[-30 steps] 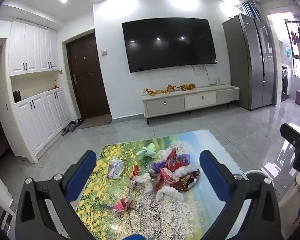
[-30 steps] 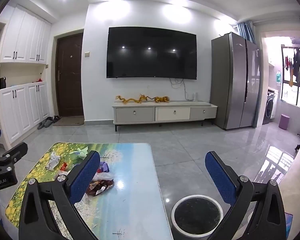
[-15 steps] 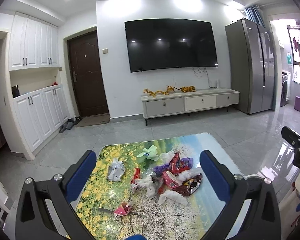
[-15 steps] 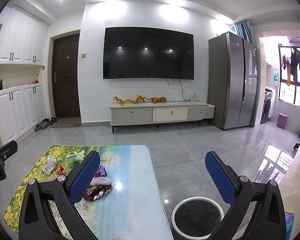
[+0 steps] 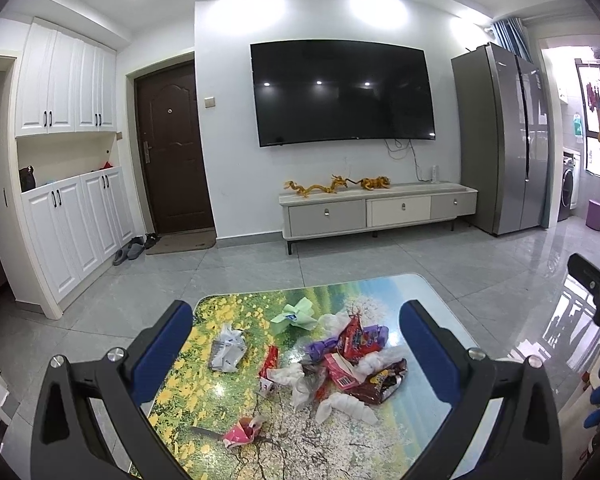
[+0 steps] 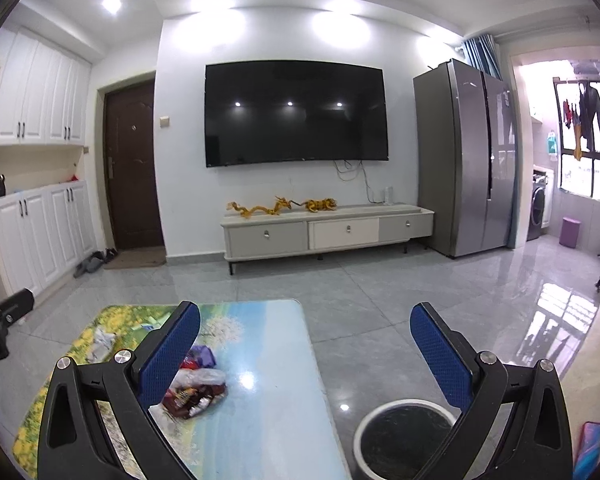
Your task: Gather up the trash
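Trash lies on a low table with a flower-and-sky print (image 5: 412, 292): a heap of snack wrappers and crumpled white tissues (image 5: 348, 364), a green paper (image 5: 296, 314), a grey-white wrapper (image 5: 228, 350) and a pink wrapper (image 5: 242, 432). My left gripper (image 5: 296, 344) is open and empty above the table's near side. My right gripper (image 6: 304, 348) is open and empty over the table's right edge (image 6: 312, 356). A round white-rimmed bin (image 6: 404, 436) with a dark inside stands on the floor right of the table. A brown wrapper (image 6: 194, 396) shows by the right gripper's left finger.
A TV cabinet (image 5: 376, 210) and wall TV (image 5: 342, 92) stand at the far wall, a steel fridge (image 5: 504, 136) at the right, white cupboards (image 5: 72, 200) and a dark door (image 5: 172, 148) at the left. Glossy tile floor surrounds the table.
Both grippers have risen or tilted up slightly, so the table and trash sit a little lower in each view. Both stay open and empty.
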The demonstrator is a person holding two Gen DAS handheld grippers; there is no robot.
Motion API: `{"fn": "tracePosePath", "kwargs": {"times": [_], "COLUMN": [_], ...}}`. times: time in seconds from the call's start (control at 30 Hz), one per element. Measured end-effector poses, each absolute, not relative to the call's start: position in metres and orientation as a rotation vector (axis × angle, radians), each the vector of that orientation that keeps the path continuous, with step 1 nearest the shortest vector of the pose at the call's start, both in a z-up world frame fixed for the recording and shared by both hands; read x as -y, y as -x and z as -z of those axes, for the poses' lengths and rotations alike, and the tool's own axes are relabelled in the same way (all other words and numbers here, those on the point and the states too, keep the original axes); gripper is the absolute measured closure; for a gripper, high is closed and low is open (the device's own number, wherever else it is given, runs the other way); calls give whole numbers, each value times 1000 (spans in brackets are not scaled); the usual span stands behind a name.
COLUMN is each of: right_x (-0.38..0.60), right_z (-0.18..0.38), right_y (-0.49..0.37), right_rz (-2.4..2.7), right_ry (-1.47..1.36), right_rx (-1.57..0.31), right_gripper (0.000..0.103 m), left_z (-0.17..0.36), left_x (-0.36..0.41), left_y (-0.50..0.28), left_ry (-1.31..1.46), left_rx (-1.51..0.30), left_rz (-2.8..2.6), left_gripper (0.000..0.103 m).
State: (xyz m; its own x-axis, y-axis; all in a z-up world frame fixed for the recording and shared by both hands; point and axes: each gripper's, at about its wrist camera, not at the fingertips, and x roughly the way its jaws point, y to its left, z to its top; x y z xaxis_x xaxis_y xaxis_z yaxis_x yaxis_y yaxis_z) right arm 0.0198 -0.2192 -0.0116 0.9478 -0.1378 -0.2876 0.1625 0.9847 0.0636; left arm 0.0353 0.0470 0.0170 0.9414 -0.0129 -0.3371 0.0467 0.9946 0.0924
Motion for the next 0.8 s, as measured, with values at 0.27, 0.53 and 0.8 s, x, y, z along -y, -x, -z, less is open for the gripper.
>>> {"fn": "tracePosePath", "kwargs": {"times": [0.27, 0.53, 0.8], "right_x": [222, 224, 223], "right_z": [10, 11, 14], "right_y": [-22, -30, -34], "right_rz": [174, 192, 209], "right_ry": [-95, -99, -90], "right_rx": [-289, -313, -328], "right_gripper": [0, 0, 0], "left_z": [-20, -22, -24], "left_x": [-55, -54, -55], "left_y": [-42, -45, -50], "left_ry": [-92, -108, -109], "left_rx": [-305, -291, -285], "left_rz": [-23, -29, -36], "left_gripper": [0, 0, 0]}}
